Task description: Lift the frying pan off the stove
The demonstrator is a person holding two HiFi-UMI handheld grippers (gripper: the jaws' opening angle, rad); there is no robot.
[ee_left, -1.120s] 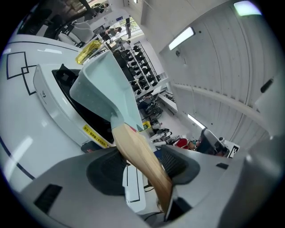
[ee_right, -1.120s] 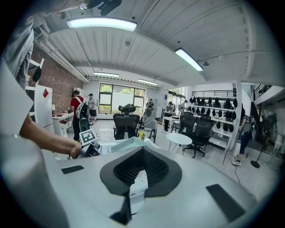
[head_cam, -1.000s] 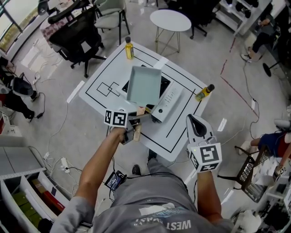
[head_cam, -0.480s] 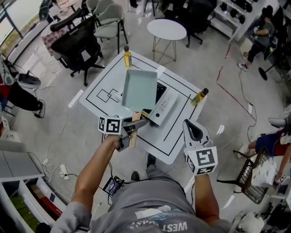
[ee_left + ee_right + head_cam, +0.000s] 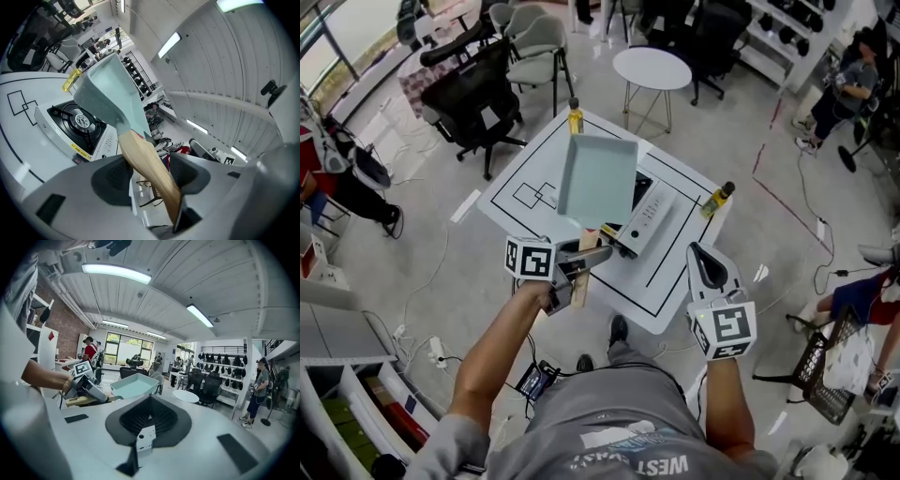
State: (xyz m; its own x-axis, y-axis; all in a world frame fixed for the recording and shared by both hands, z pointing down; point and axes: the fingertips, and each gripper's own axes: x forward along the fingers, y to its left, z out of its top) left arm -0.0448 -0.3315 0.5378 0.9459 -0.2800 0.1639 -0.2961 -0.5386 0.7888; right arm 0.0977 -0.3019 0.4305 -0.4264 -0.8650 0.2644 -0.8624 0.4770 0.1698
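The pale teal square frying pan (image 5: 598,178) hangs in the air above the black-topped portable stove (image 5: 643,217) on the white table (image 5: 530,159). My left gripper (image 5: 581,259) is shut on the pan's wooden handle (image 5: 580,278). In the left gripper view the handle (image 5: 149,165) runs between both pads, the pan (image 5: 108,96) rises beyond it and the stove's burner (image 5: 77,123) lies below, uncovered. My right gripper (image 5: 706,257) is off the table's near right corner, jaws together and empty. From the right gripper view the pan (image 5: 133,385) appears at left.
A yellow oil bottle (image 5: 575,115) stands at the table's far corner and another (image 5: 719,198) at the right corner. Black lines mark the tabletop. Office chairs (image 5: 473,89) and a round white side table (image 5: 652,67) stand beyond. People are at the right edge.
The left gripper has risen with the pan, which now sits higher above the stove. The right gripper has risen a little, still shut and empty.
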